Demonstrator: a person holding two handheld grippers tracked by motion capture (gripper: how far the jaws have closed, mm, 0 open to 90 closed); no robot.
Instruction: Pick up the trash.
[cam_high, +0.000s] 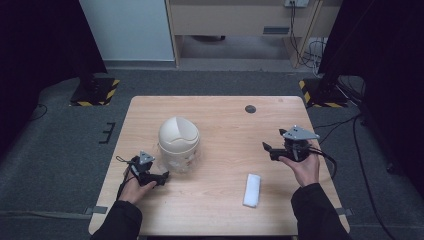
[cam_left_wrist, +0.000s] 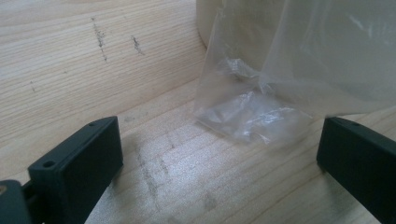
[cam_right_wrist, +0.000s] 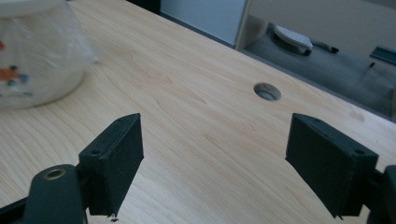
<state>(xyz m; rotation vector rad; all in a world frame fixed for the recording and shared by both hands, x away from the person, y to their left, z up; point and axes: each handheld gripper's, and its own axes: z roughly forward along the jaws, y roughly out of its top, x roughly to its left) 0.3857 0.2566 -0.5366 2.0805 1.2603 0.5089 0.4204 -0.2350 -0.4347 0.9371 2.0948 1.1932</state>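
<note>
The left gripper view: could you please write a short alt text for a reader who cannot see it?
A crumpled clear plastic bag lies on the light wooden table, just ahead of the open left gripper and between its two black jaws. Behind the bag stands the base of a cream round container.
</note>
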